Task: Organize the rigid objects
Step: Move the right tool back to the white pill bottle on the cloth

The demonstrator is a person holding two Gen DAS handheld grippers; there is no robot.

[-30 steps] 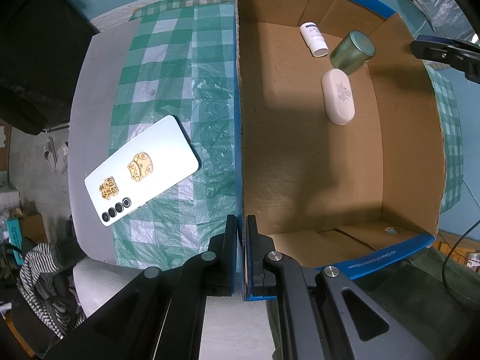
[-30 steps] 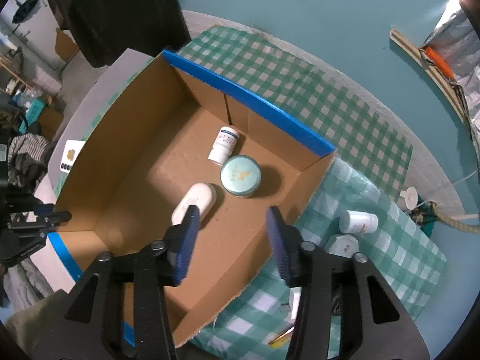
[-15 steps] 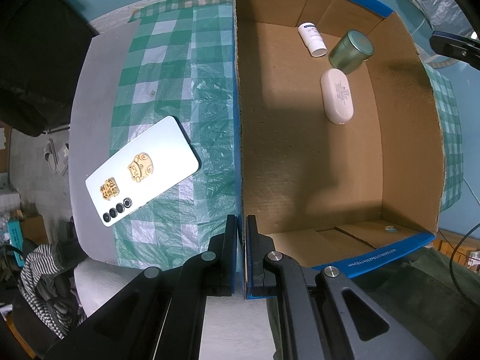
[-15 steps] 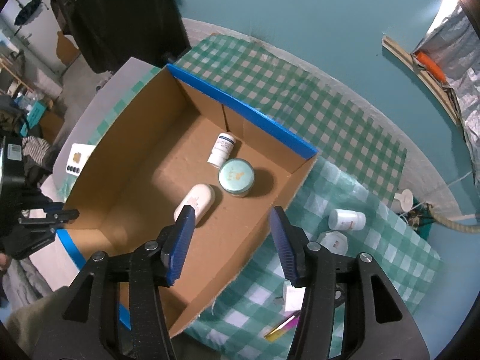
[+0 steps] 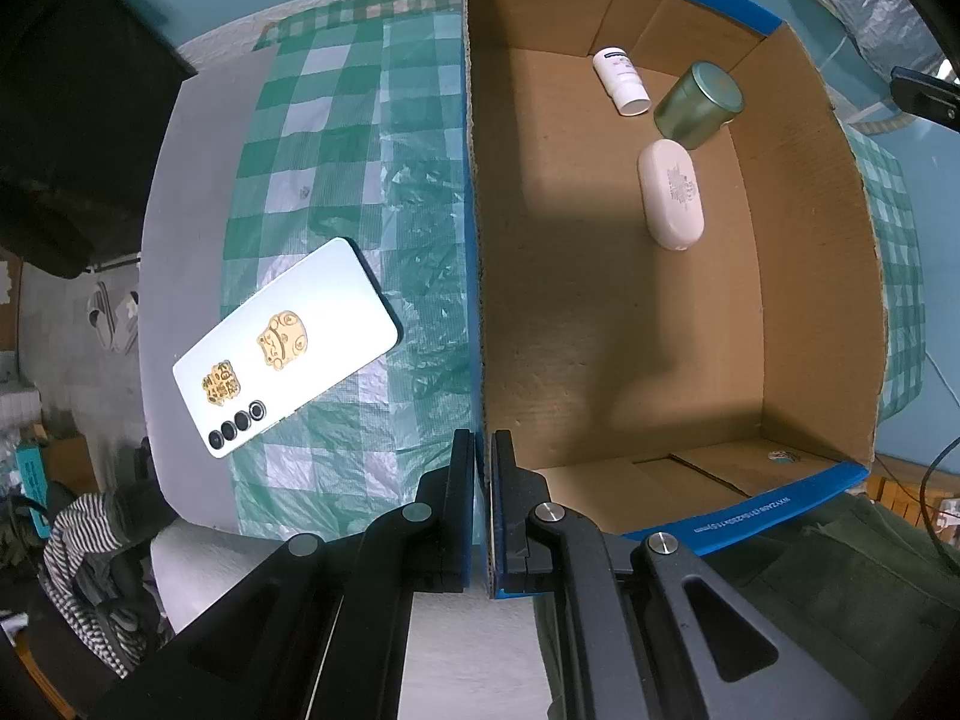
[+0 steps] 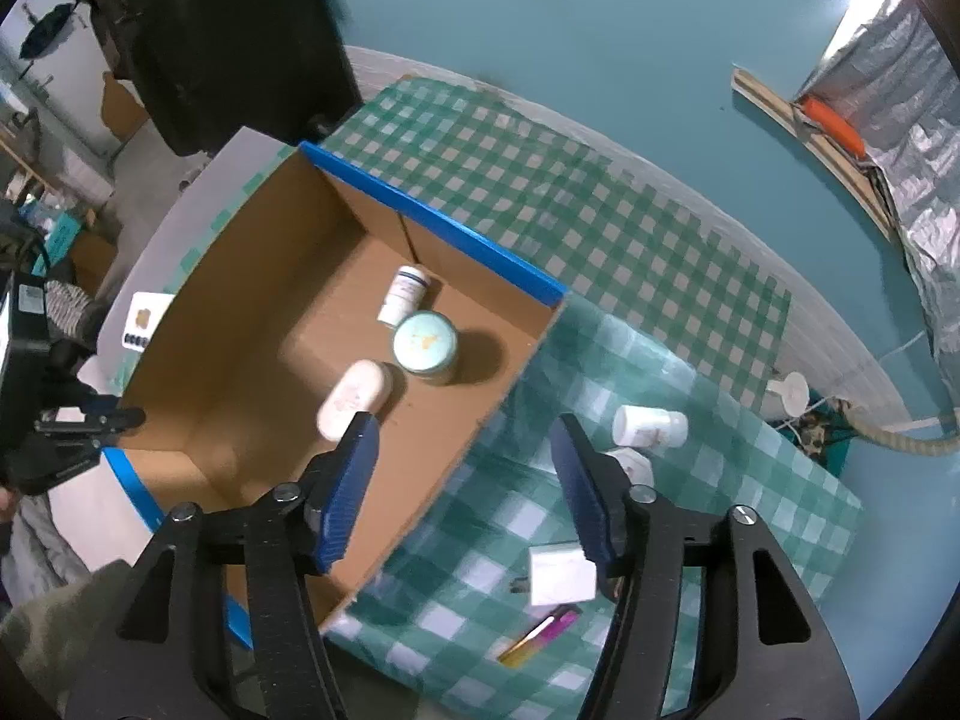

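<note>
A cardboard box (image 5: 804,276) with blue-taped rims holds a white bottle (image 5: 621,81), a green tin (image 5: 699,105) and a white oval case (image 5: 671,195). My left gripper (image 5: 483,450) is shut on the box's left wall at its near corner. My right gripper (image 6: 465,450) is open and empty, high above the box's right wall (image 6: 480,420). The box contents show there too: bottle (image 6: 405,294), tin (image 6: 426,345), case (image 6: 351,399). On the cloth to the right lie a white jar (image 6: 651,426), a white charger (image 6: 561,576) and a pink-yellow stick (image 6: 540,636).
A white phone (image 5: 285,345) with gold stickers lies face down on the green checked cloth (image 5: 360,180) left of the box. A small white round thing (image 6: 789,387) sits at the table's far right edge. A teal wall stands behind the table.
My right gripper has risen and moved right, from over the box interior to over its right wall, bringing the charger and stick into view. The left gripper has not moved.
</note>
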